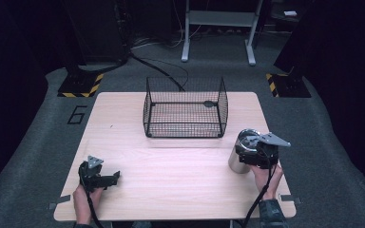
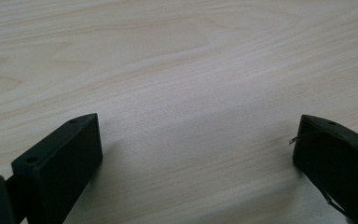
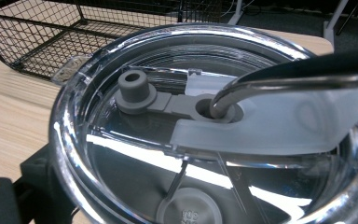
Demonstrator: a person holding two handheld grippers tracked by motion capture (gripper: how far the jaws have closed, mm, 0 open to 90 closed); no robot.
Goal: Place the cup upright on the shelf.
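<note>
On the pale wooden surface, the left claw rests low near the front left corner with its jaws spread wide and bare wood between them. The right claw sits at the right side against a steel tumbler with a clear lid and bent metal straw; whether its jaws grip the tumbler I cannot tell. A black wire basket stands toward the far edge, apart from both.

Both grippers are black. The left gripper and right gripper each have a grey three-cornered plate on top and a black cable.
</note>
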